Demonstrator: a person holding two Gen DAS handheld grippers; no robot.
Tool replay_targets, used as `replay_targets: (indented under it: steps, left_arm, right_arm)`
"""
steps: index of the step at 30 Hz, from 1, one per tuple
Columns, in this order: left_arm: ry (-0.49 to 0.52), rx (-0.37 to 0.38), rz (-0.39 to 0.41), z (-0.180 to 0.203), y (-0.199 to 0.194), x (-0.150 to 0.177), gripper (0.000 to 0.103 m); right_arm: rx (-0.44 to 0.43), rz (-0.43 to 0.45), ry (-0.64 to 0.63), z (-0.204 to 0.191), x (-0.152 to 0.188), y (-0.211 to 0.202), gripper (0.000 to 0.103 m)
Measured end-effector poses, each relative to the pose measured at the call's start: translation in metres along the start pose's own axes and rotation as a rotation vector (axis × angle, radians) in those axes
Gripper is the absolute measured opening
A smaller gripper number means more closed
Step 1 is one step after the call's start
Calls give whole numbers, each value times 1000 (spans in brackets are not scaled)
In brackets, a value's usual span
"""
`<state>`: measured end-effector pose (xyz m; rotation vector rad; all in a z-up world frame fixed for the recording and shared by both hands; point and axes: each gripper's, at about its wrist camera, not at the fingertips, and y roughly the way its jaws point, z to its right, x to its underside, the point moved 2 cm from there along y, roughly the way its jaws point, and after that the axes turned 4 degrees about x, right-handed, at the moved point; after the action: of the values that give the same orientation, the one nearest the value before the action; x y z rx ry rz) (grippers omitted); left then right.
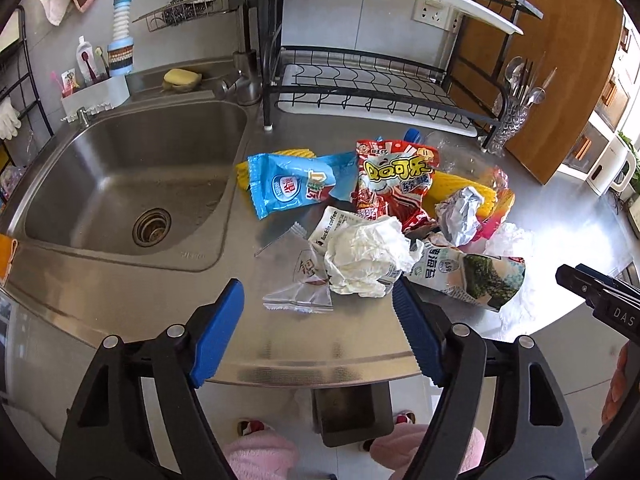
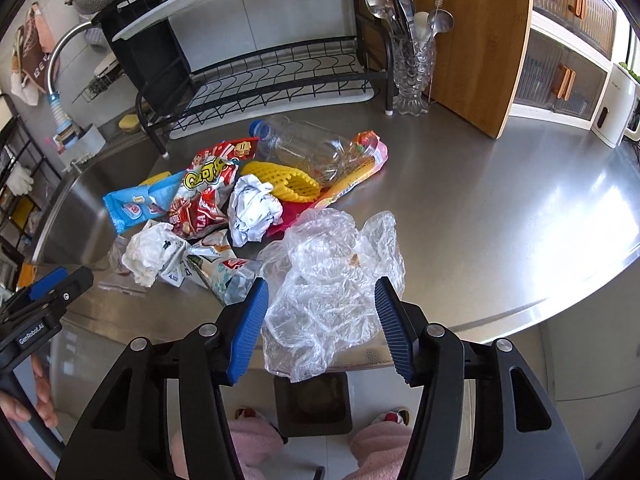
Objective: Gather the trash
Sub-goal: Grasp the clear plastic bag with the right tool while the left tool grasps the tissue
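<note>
Trash lies heaped on the steel desk right of the sink: a blue wrapper, a red snack bag, yellow foam netting, a clear bottle, a paper ball, a white tissue wad and a clear plastic bag at the desk's near edge. Left claw is wide open and holds nothing, with the tissue wad just ahead between its blue fingers. Right claw is also wide open, its fingers either side of the plastic bag without closing on it; below the desk edge a dark bin stands on the floor.
</note>
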<state>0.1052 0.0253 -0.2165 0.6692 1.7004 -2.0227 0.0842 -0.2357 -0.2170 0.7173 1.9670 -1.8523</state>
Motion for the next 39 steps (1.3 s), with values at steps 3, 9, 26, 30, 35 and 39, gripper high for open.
replay_targets:
  steps: [3, 9, 26, 30, 35, 39]
  left_arm:
    - [-10, 0, -13, -9, 10, 4, 72]
    - [2, -3, -34, -17, 28, 7, 71]
    - [46, 43, -57, -23, 64, 3, 54]
    - [47, 46, -68, -25, 70, 3, 52]
    - [43, 51, -67, -29, 75, 2, 50]
    - [48, 53, -60, -29, 77, 1, 49]
  right_arm:
    - [-21, -19, 6, 0, 5, 7, 57]
    - [-25, -47, -1, 0, 13, 19, 48]
    - [-27, -114, -2, -2, 18, 58, 42]
    - [-21, -138, 5, -1, 20, 71, 42]
    - [0, -135, -13, -1, 19, 75, 29]
    - [46, -106, -53, -3, 22, 75, 15]
